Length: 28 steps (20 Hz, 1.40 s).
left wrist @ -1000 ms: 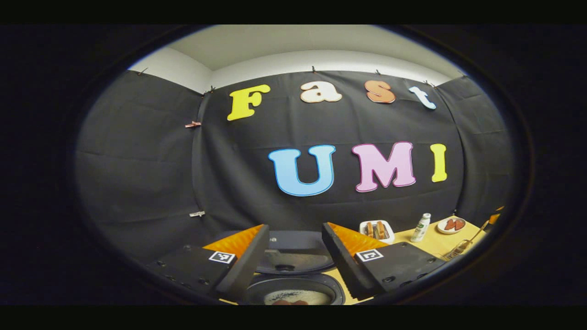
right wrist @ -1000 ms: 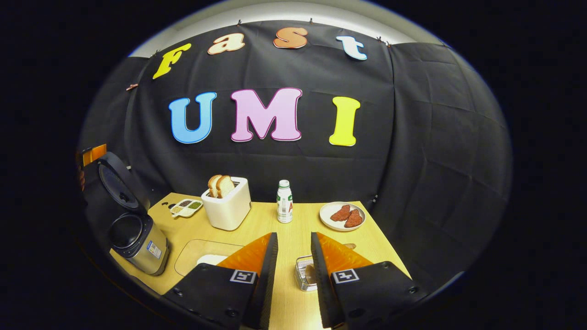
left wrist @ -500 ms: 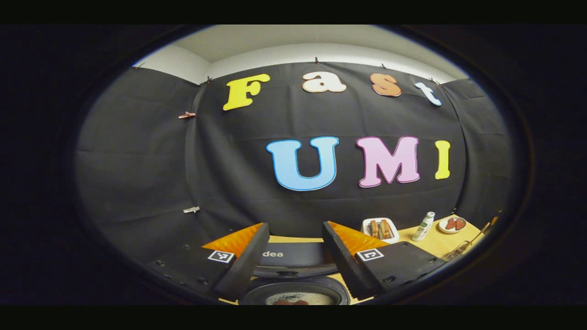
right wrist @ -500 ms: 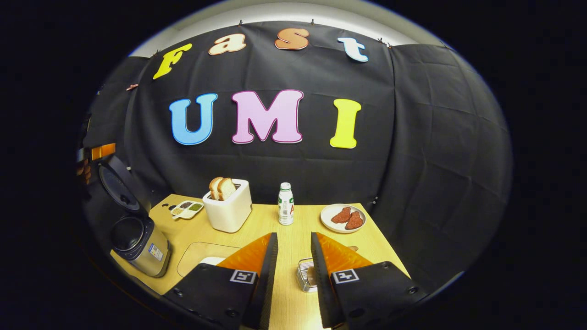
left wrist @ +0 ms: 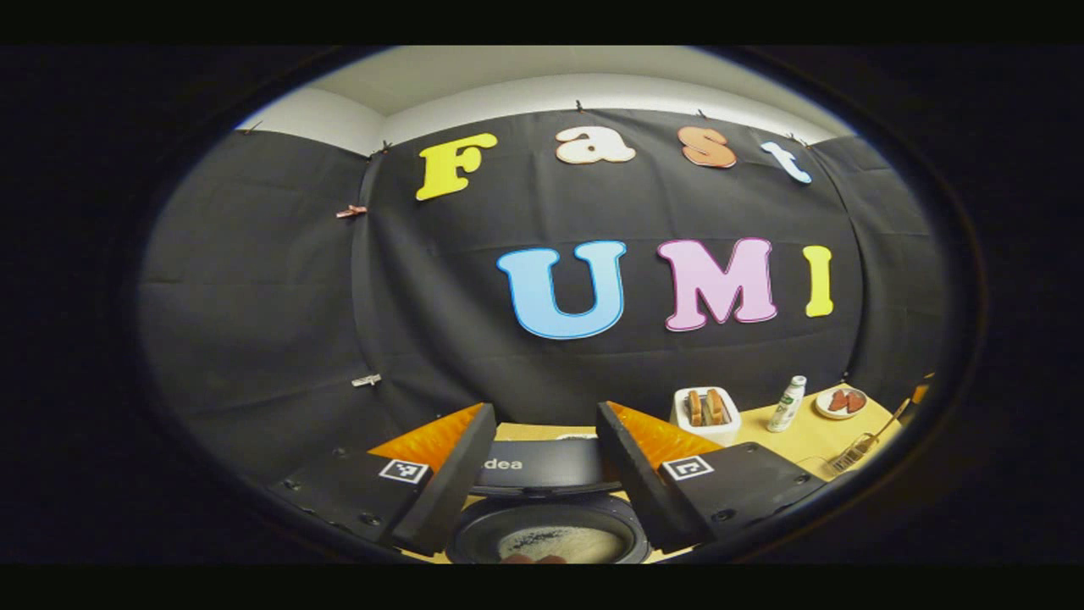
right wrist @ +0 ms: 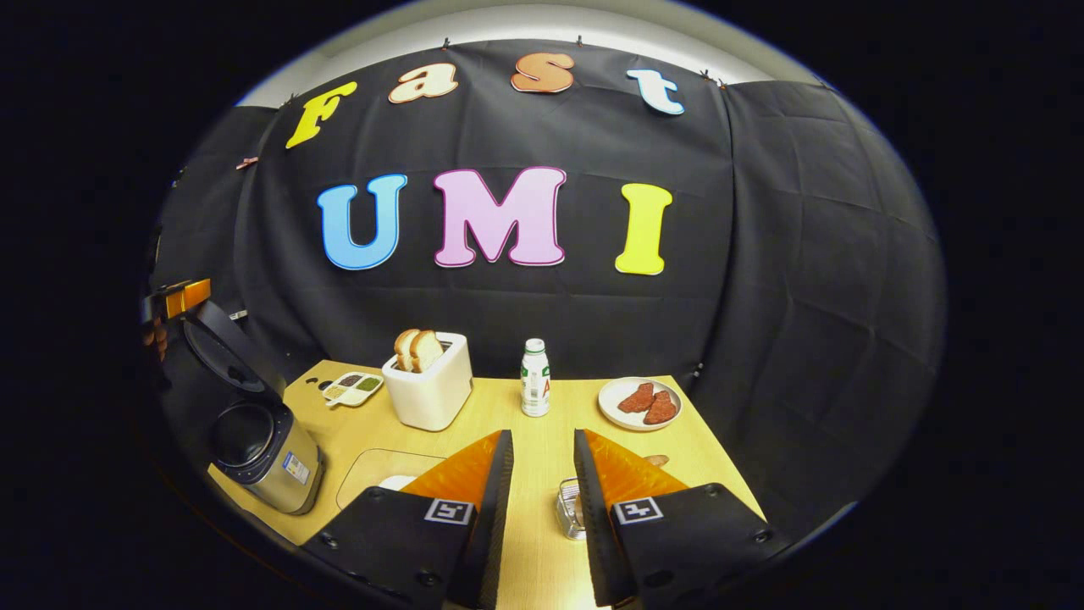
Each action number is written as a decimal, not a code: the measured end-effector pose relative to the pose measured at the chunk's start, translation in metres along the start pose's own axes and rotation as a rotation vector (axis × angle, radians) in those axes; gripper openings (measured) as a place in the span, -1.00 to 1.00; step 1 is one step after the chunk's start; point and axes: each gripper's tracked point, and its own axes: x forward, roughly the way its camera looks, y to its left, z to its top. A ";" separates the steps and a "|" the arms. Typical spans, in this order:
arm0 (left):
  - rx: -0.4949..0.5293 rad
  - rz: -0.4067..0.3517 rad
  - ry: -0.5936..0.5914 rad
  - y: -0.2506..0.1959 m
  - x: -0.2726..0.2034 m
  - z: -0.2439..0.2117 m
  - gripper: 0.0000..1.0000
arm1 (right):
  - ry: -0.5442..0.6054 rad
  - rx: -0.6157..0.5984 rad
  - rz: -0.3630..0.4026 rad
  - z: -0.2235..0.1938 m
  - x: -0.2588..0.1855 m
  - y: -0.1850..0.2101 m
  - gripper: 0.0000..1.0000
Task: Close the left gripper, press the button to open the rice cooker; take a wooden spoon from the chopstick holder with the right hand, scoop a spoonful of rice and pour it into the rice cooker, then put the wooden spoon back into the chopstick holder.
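A wooden table (right wrist: 525, 542) against black cloth. Right gripper (right wrist: 542, 474) hangs low over it, jaws parted narrowly, holding nothing, with the wire chopstick holder (right wrist: 569, 508) just past them. Left gripper (left wrist: 542, 440), jaws wide, hovers above the rice cooker (right wrist: 262, 445), lid up. Toaster (right wrist: 430, 390) and bottle (right wrist: 534, 390) stand behind.

Left gripper (left wrist: 542, 432) and right gripper (right wrist: 542, 462) (jaws parted) hold nothing.

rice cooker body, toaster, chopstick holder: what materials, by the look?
Rice cooker: body looks like brushed metal, silvery sheen, with a dark lid that is likely plastic. Toaster: matte white, probably plastic or painted metal; can't tell which. Chopstick holder: shiny silver wire mesh, likely steel, partly hidden by the right gripper.
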 end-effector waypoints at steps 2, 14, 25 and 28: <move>-0.004 0.004 0.010 0.000 -0.012 -0.008 0.70 | 0.000 -0.004 0.011 0.000 -0.001 0.003 -0.10; -0.046 0.014 0.128 -0.009 -0.083 -0.080 0.72 | -0.001 -0.089 0.093 -0.007 -0.006 0.033 -0.12; -0.078 0.018 0.254 -0.019 -0.105 -0.151 0.74 | 0.030 -0.119 0.145 -0.018 -0.004 0.056 -0.22; -0.093 0.019 0.283 -0.020 -0.107 -0.163 0.75 | 0.037 -0.115 0.148 -0.021 -0.004 0.058 -0.17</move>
